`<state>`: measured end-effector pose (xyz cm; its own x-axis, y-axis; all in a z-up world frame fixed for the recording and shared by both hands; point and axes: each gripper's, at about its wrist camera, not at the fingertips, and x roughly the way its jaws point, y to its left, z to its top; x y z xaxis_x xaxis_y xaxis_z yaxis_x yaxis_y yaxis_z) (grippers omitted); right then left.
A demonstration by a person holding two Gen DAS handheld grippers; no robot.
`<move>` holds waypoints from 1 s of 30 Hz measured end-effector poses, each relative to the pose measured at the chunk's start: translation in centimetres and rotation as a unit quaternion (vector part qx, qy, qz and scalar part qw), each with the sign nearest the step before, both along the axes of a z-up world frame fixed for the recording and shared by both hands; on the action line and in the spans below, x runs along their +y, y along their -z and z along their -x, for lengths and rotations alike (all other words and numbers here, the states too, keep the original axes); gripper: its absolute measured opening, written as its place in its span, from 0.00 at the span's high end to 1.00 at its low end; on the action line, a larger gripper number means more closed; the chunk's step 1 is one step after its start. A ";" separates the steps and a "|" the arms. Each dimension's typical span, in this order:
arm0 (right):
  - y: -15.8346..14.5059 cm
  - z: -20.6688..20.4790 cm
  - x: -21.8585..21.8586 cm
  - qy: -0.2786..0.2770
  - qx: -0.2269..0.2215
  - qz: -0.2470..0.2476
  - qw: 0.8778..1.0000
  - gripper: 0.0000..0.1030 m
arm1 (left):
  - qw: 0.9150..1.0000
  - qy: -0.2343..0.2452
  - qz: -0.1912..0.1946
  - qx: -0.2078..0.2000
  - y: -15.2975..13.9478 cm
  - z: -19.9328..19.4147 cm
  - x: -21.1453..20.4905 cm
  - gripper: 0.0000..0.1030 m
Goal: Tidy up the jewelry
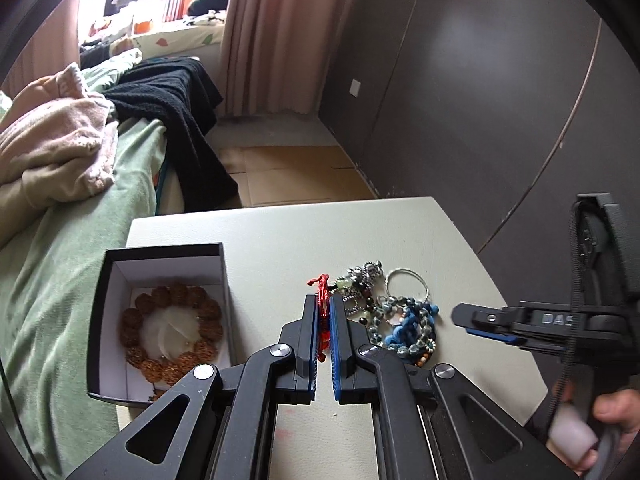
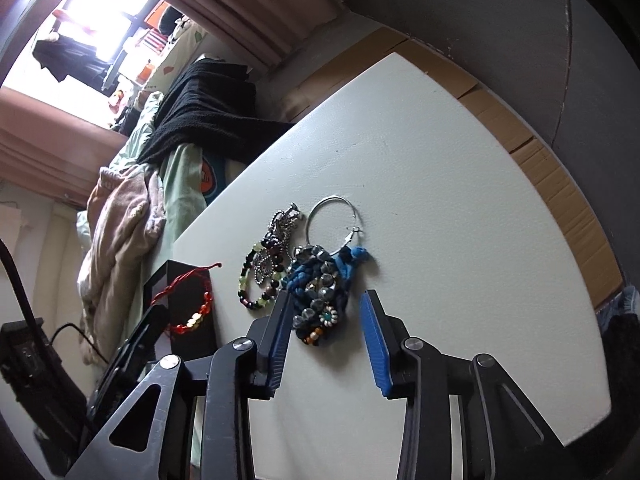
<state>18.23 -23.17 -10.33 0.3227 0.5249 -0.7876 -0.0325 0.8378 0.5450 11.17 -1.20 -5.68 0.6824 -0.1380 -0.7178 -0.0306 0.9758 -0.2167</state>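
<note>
- Left gripper: fingers clamped on the red bracelet, held above the table between the box and the jewelry pile.
- Box holds a brown bead bracelet.
- Right gripper: fingers apart, either side of the pile's near end.

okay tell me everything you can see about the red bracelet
The red bracelet is a thin red cord loop strung along one side with shiny red beads and a few pale gold ones, its loose knotted end sticking out. The left gripper is shut on it, pinching the beaded part between blue pads. In the right wrist view it hangs lifted in front of the black box, apart from the jewelry pile on the white table.
</note>
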 end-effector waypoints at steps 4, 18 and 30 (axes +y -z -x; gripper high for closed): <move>0.6 -1.1 1.2 -0.009 -0.002 0.012 1.000 0.70 | 1.000 -0.005 0.007 -0.004 -0.2 -0.2 0.9 0.95; 1.1 -2.1 4.1 -0.029 -0.014 0.068 0.997 0.89 | 0.997 -0.046 0.056 -0.019 -1.4 0.1 5.0 0.95; -4.3 1.0 4.5 -0.043 -0.104 -0.020 0.993 0.89 | 0.993 -0.086 0.080 -0.023 -2.0 2.2 8.5 0.95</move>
<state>17.26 -18.70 -6.07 0.4287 0.5876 -0.6863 -0.2195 0.8046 0.5517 8.99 7.29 -3.71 0.7378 -0.1261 -0.6631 -0.1809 0.9095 -0.3742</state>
